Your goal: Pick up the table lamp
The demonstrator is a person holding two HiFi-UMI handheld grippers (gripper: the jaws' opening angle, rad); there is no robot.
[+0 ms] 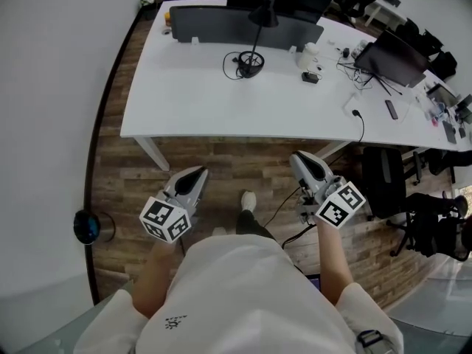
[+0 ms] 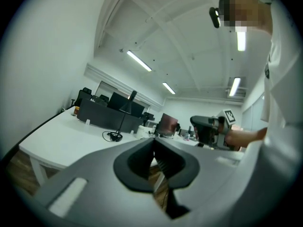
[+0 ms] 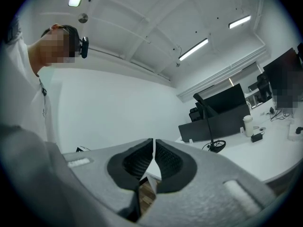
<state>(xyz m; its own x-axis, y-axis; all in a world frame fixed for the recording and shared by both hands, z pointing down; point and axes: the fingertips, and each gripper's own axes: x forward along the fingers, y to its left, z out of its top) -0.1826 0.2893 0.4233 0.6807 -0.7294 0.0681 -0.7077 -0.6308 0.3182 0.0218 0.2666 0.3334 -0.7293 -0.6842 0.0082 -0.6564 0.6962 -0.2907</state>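
Note:
A black table lamp [image 1: 254, 41] with a thin stem, round base and coiled cord stands upright near the back of the white desk [image 1: 192, 102]. It also shows small in the left gripper view as the lamp [image 2: 124, 117] and in the right gripper view as the lamp [image 3: 209, 126]. My left gripper [image 1: 198, 174] and right gripper [image 1: 299, 159] hover over the wooden floor in front of the desk, well short of the lamp. Both point level toward the desk, jaws shut and empty. The left gripper [image 2: 154, 143] and right gripper [image 3: 154, 144] show their pads touching.
A dark partition screen [image 1: 236, 26] runs behind the lamp. A white cup [image 1: 310, 52], small devices and cables lie to its right, then a monitor [image 1: 394, 57]. Black office chairs [image 1: 413, 212] stand at right. A blue bin [image 1: 87, 227] sits by the left wall.

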